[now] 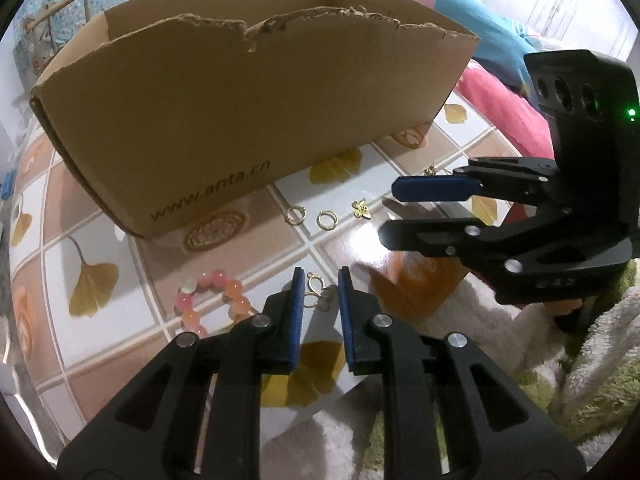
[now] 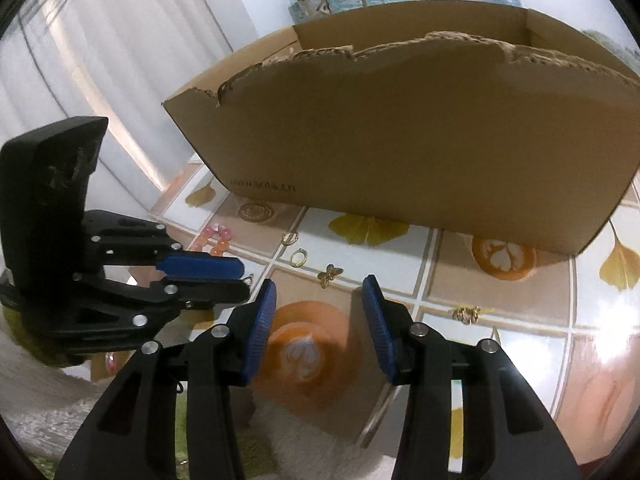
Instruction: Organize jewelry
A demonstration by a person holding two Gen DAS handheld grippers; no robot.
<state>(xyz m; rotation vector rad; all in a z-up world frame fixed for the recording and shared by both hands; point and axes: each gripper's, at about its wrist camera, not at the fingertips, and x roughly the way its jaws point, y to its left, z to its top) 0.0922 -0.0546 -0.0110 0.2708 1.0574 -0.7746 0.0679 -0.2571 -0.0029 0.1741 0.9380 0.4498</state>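
Note:
A gold looped earring (image 1: pixel 316 294) lies on the tiled tabletop (image 1: pixel 256 256) between the fingertips of my left gripper (image 1: pixel 320 280). Its jaws stand a little apart and the pads do not press on the earring. A pink bead bracelet (image 1: pixel 212 300) lies just left of it. Two gold rings (image 1: pixel 295 215) (image 1: pixel 327 219) and a gold butterfly charm (image 1: pixel 361 209) lie in front of the open cardboard box (image 1: pixel 240 120). My right gripper (image 2: pixel 320 286) is open and empty, hovering just short of the butterfly charm (image 2: pixel 330 275). Another gold piece (image 2: pixel 466 314) lies to its right.
The box (image 2: pixel 440 140) has a torn front rim and fills the back of the table. The table's near edge drops to a fluffy white and green rug (image 1: pixel 500 360). Pink and blue fabric (image 1: pixel 500 92) lies beyond the table at the right.

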